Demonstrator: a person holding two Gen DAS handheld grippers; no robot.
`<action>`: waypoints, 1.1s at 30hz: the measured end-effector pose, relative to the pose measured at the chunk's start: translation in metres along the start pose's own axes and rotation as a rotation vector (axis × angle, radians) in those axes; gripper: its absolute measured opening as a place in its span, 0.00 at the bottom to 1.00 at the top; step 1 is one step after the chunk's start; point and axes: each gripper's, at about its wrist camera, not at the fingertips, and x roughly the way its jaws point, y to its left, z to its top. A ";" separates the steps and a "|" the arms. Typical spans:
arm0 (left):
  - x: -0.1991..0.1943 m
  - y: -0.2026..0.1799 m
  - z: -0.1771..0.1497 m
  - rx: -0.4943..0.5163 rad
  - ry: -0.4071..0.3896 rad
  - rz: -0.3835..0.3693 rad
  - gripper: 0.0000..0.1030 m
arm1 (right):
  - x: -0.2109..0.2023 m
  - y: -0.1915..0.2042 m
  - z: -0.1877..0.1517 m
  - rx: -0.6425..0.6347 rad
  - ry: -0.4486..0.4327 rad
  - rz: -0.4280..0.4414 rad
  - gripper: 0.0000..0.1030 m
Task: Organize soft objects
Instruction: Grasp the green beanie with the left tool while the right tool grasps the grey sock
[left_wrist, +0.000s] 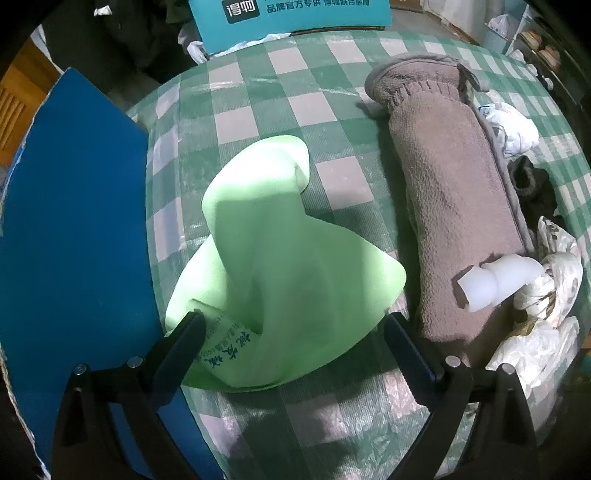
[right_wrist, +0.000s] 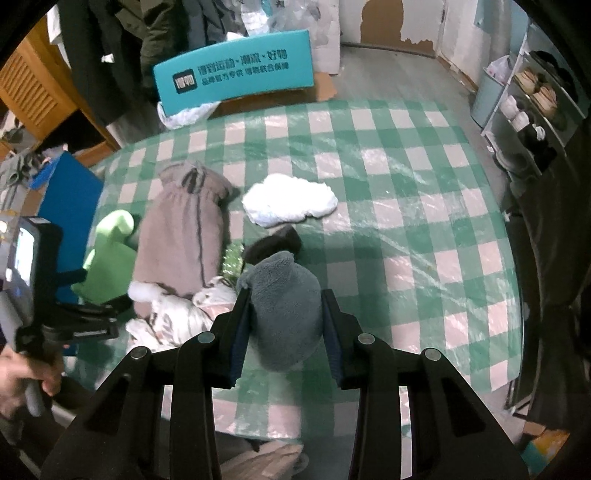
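1. Left wrist view: the left claw (left_wrist: 293, 325) stands wide, its two fingers either side of the near edge of a light green cloth (left_wrist: 273, 258) that lies in a peaked heap on the green-and-white checked tabletop (left_wrist: 236, 122). Whether the fingers touch the cloth cannot be told; they are not pressed onto it.
2. Printed writing on the cloth's near-left fold is partly hidden behind the left finger and too small to read.
3. Just right of the green cloth lies a long brown fleece roll (left_wrist: 454, 192); a white foam piece (left_wrist: 495, 280) rests on its near end.
4. A crumpled white bag (left_wrist: 550, 291) and a dark item (left_wrist: 532, 184) beyond the roll are cut off by the lens edge and hard to identify. A blue board (left_wrist: 74, 240) fills the left side.
5. Right wrist view: the right claw (right_wrist: 284, 325) has its fingers narrowed on a grey-blue fluffy cloth (right_wrist: 284, 302), which bulges up between them; its underside is hidden.
6. Farther out, a white fluffy pile (right_wrist: 290, 203) sits well apart from the claw, and a dark bundle (right_wrist: 275, 242) is half hidden behind the grey-blue cloth.
7. At the left edge the person's hand (right_wrist: 26, 373) grips the other handle, blurred.
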 end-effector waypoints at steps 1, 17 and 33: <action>0.000 0.002 -0.001 0.003 -0.005 0.002 0.93 | -0.001 0.002 0.001 -0.001 -0.004 0.003 0.34; -0.011 -0.013 0.016 0.041 -0.068 0.064 0.13 | -0.001 0.020 0.008 -0.030 -0.011 0.020 0.34; -0.046 0.015 -0.008 0.003 -0.140 -0.089 0.05 | -0.003 0.038 0.010 -0.058 -0.014 0.018 0.34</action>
